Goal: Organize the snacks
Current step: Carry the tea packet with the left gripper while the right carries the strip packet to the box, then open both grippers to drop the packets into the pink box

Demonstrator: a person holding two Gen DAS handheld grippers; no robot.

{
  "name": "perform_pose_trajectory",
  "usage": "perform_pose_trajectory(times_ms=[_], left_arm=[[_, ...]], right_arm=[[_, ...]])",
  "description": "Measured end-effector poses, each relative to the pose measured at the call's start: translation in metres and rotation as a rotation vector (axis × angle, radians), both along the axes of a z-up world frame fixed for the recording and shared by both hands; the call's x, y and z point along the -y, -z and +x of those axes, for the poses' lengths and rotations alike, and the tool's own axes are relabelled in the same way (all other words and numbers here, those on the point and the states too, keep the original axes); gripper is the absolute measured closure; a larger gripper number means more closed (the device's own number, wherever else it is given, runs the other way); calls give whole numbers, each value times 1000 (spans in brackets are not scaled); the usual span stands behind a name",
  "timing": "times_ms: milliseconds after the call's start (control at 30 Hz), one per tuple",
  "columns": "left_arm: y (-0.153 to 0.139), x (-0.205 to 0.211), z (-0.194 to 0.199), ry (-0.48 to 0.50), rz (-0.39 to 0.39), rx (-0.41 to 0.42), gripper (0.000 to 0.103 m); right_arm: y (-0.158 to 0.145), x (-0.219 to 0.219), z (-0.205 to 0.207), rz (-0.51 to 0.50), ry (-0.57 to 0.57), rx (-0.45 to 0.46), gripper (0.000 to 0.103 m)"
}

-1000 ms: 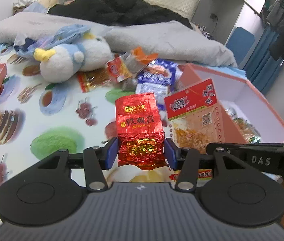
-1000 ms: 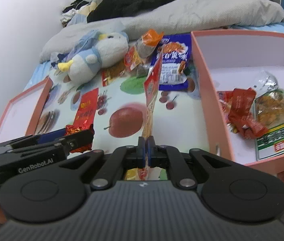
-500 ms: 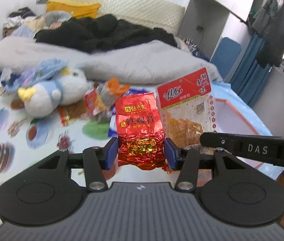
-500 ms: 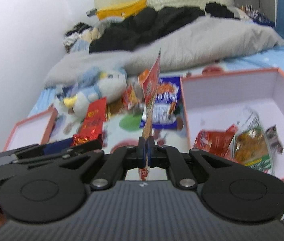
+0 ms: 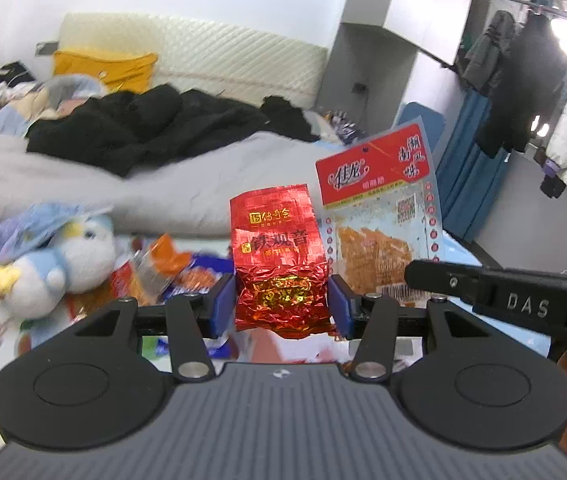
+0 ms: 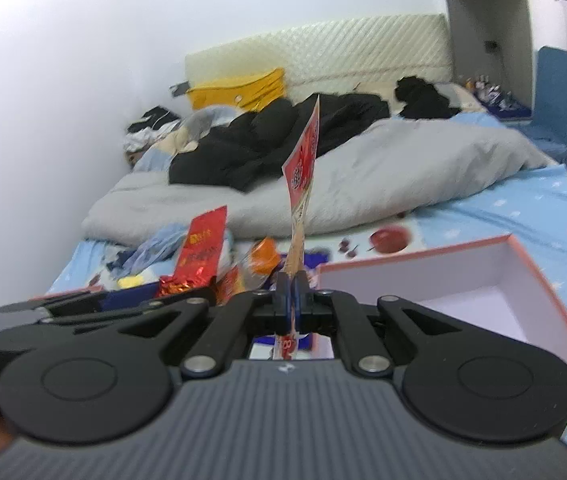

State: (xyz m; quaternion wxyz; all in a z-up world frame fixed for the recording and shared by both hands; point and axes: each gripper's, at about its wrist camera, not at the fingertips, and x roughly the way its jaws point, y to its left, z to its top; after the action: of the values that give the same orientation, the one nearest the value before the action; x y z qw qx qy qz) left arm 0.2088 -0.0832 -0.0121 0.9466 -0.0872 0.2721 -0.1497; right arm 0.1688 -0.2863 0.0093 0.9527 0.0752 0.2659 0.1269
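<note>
The red foil tea packet [image 5: 281, 258] stands upright between the blue pads of the left gripper [image 5: 281, 306], which is closed on its crumpled lower half and holds it in the air above the bed. Just to its right, the flat red-topped snack pouch [image 5: 379, 216] also stands on end, pinched edge-on near its bottom by the nearly fully closed right gripper [image 6: 292, 294]. The pink-rimmed white box [image 6: 539, 276] lies low and to the right of the right gripper, nearer that hand than the left, so I judge the pouch is better placed to go in first, while loose snacks [image 5: 171, 268] and a plush penguin [image 5: 59, 256] lie on the fruit-print sheet to the left.
</note>
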Motion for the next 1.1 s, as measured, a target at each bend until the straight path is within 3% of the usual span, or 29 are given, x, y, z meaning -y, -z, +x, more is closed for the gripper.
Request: perform_pose_trajectory(times_ms=[167,300,833,1100], left_arm=[[-12,31,16,47,-3,20,47],[-5,60,33,95,3,3,47],[106,136,111,209,111,-246,47],[136,149,124,229,162,-311,47]], right_arm=[[1,27,6,2,51,12,98],[14,54,13,4,109,-8,98],[107,124,50,-7,257,-205,98],[145,127,62,-15,243,-294,95]])
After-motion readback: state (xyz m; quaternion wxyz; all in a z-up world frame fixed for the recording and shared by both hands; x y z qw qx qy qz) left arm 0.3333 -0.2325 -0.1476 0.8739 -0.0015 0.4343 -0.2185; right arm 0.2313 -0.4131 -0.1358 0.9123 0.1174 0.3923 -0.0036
